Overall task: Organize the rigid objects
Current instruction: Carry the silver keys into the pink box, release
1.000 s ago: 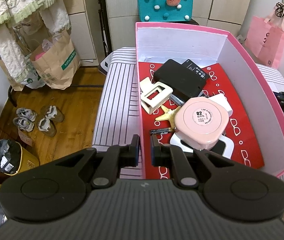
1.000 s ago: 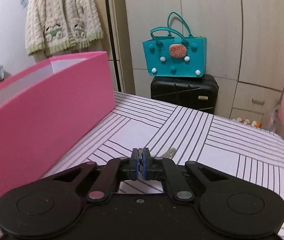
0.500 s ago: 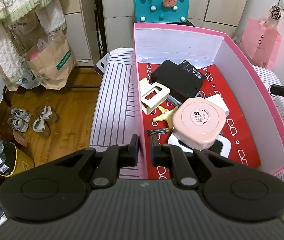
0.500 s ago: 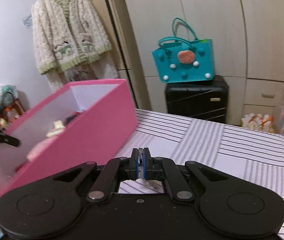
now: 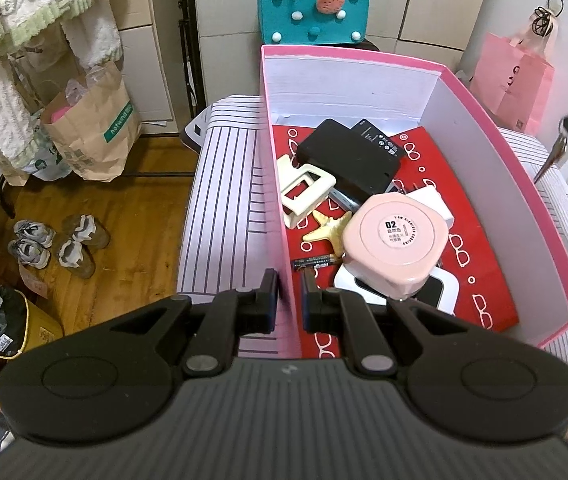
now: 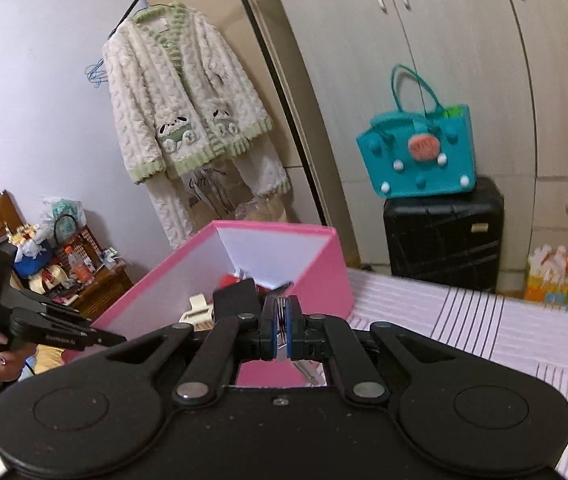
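Pink cardboard box [image 5: 540, 216]: wall pinched by left gripper [image 5: 286, 300], keeping it steady. Right gripper [image 6: 282, 334] clamped on small silvery metal piece [image 5: 551, 159], ready for dropping inside.

A box [image 5: 364, 80] sits on a striped table [image 5: 223, 200] directly ahead of the left gripper [image 5: 286, 292], whose fingers straddle the box's near left wall. Inside lie a case [image 5: 394, 242], a hair clip [image 5: 304, 192], a starfish [image 5: 330, 230], a battery [image 5: 314, 262] and a power bank [image 5: 348, 160]. Shoes [image 5: 55, 242] lie on the floor to the left.
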### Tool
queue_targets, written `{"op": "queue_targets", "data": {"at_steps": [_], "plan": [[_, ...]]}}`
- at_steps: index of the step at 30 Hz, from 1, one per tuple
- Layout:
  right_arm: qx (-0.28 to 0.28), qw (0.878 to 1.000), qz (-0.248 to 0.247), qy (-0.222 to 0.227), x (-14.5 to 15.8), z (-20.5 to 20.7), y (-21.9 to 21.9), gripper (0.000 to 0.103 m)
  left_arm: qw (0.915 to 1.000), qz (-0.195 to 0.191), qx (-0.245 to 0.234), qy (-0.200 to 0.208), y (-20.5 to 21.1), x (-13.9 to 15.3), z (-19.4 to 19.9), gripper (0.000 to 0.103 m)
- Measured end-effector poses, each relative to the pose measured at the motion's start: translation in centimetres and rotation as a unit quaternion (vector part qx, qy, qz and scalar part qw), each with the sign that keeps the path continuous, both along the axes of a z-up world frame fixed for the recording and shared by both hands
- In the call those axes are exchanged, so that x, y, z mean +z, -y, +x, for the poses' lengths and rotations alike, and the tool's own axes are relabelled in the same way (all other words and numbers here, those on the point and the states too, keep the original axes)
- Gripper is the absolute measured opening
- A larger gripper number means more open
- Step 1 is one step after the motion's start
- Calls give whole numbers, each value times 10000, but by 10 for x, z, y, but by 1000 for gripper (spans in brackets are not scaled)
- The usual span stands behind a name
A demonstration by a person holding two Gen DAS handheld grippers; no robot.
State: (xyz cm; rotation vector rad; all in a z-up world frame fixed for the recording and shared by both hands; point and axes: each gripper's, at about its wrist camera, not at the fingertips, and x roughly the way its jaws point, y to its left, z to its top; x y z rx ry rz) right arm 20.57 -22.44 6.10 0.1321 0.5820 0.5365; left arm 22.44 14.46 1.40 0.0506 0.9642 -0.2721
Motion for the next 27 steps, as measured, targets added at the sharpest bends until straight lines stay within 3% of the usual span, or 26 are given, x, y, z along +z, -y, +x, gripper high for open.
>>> {"op": "queue_targets", "data": {"at_steps": [6,13,20,27], "plan": [[306,9988,-263,262,27,2,-24,5,10000,-55,-59,-6,-2,-1,1,9],[727,9966,-64,381,45,8,-48,5,9999,-138,-101,6,-6,-2,1,9],[1000,9946,-192,201,21,29,-76,5,9997,-195,-110,21,-7,-2,0,10],[851,9942,-653,-20,-17,58,-93,5,9997,-200,-126,16,-8,-2,0,10]]}}
